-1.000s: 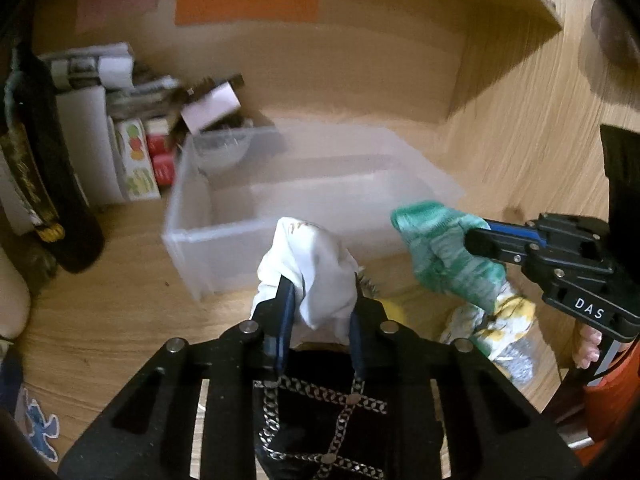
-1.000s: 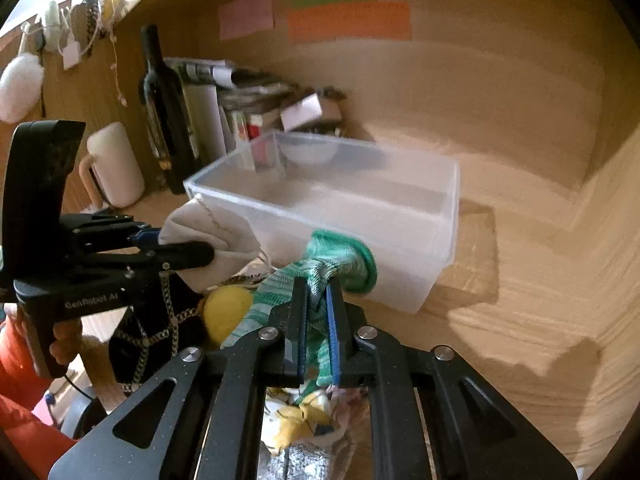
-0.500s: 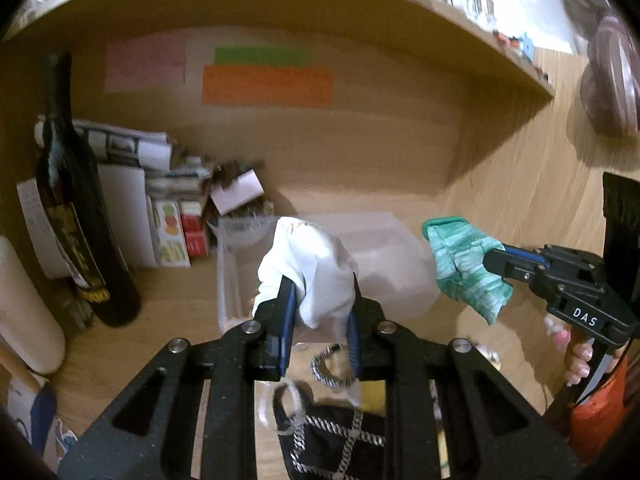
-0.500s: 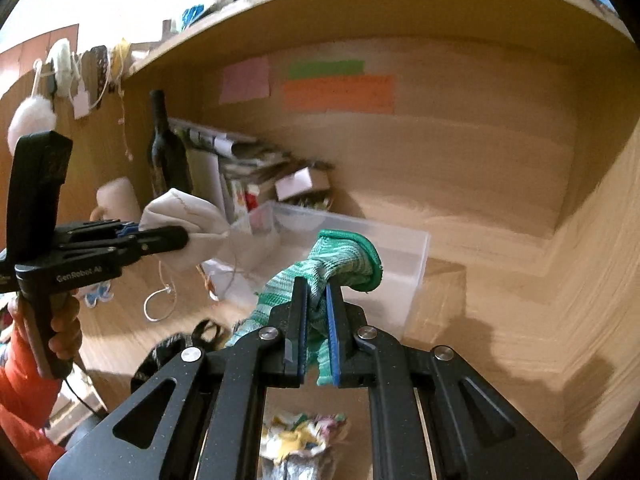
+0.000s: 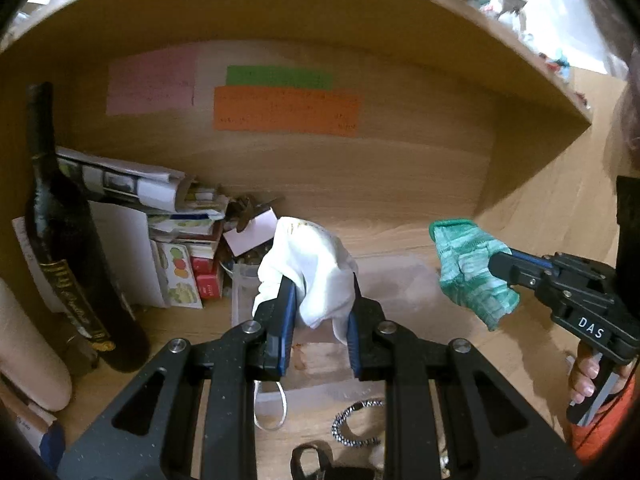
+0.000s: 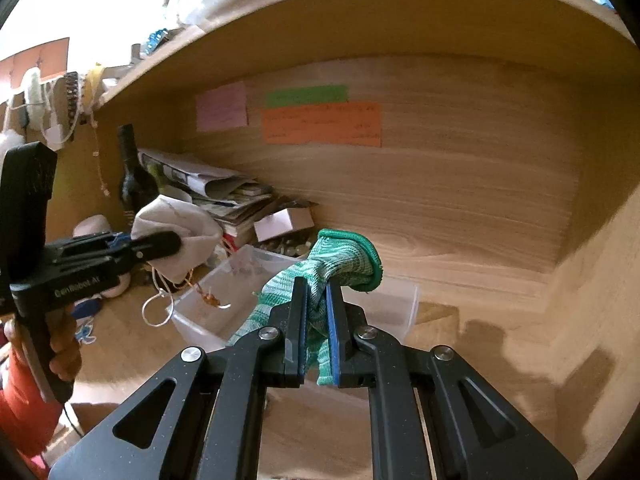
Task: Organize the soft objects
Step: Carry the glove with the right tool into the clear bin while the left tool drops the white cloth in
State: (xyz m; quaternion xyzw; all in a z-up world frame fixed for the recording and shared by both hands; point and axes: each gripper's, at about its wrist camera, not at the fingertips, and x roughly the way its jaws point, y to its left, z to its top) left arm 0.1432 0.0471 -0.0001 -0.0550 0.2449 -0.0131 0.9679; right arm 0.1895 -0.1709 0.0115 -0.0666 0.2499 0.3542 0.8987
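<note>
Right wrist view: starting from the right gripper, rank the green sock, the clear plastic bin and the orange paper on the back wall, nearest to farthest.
1. green sock: pinched between the right gripper fingers, cuff flopping right.
2. clear plastic bin: on the desk just beyond and below the sock.
3. orange paper: stuck high on the back wall, farthest.

both wrist cams face fwd along jaws; share clear bin [image 5: 400, 276], back wall [image 6: 460, 184]

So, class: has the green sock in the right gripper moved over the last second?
Yes. The green sock, shut in the right gripper, has risen: earlier it overlapped the clear bin front, now its cuff sits above the bin rim.
</note>
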